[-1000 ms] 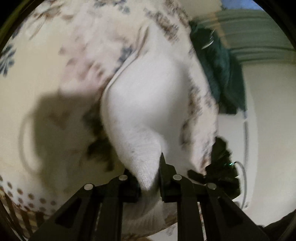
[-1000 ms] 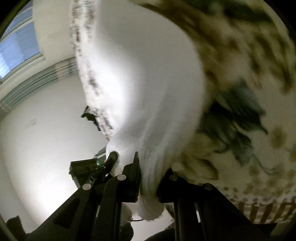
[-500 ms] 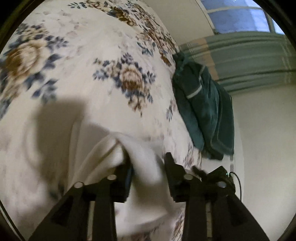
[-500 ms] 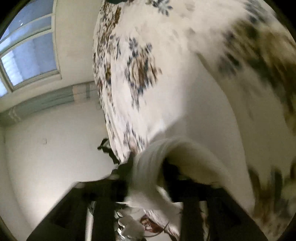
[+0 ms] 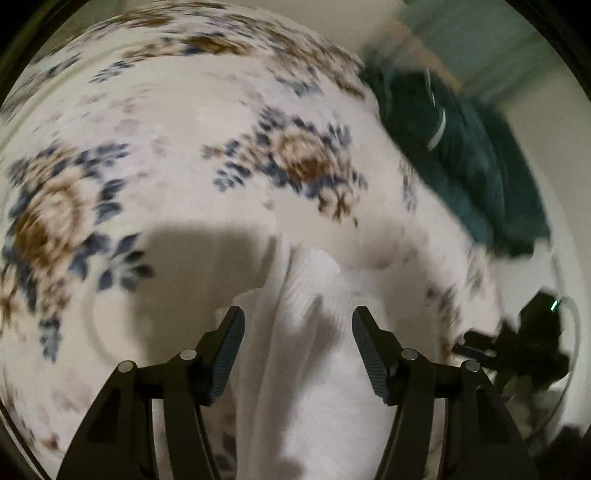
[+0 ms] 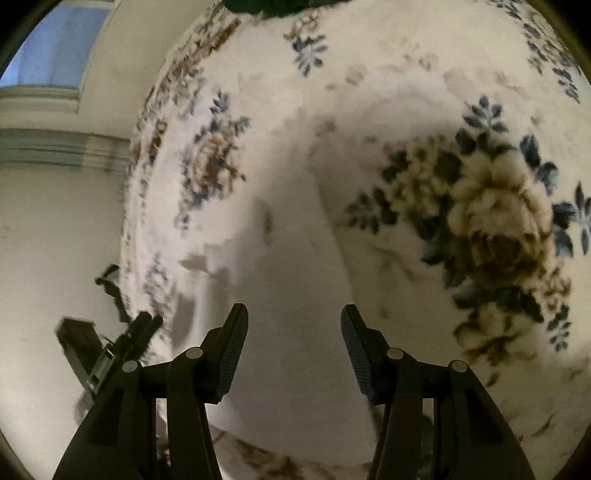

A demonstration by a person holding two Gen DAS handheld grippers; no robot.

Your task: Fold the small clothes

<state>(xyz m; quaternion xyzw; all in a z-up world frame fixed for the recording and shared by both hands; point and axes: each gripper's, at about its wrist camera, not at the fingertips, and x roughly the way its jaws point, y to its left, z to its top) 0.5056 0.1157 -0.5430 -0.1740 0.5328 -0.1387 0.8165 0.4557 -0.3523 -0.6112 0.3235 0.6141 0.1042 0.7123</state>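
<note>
A small white garment (image 5: 314,354) lies on the flowered bedspread (image 5: 177,177), bunched into a ridge at its far end. My left gripper (image 5: 298,332) is open, its jaws wide apart just above the cloth, holding nothing. In the right wrist view the same white garment (image 6: 291,302) lies flat under my right gripper (image 6: 294,328), which is open and empty. The other gripper (image 6: 110,350) shows dark at the bed's edge on the left.
A dark green garment (image 5: 461,158) lies at the far right of the bed in the left wrist view, its edge also at the top of the right wrist view (image 6: 273,5). A white wall (image 6: 55,240) and a window (image 6: 55,48) lie beyond the bed's edge.
Both grippers were shut on the white garment and holding it up. They lowered it onto the bed and opened, so the garment now lies loose on the bedspread.
</note>
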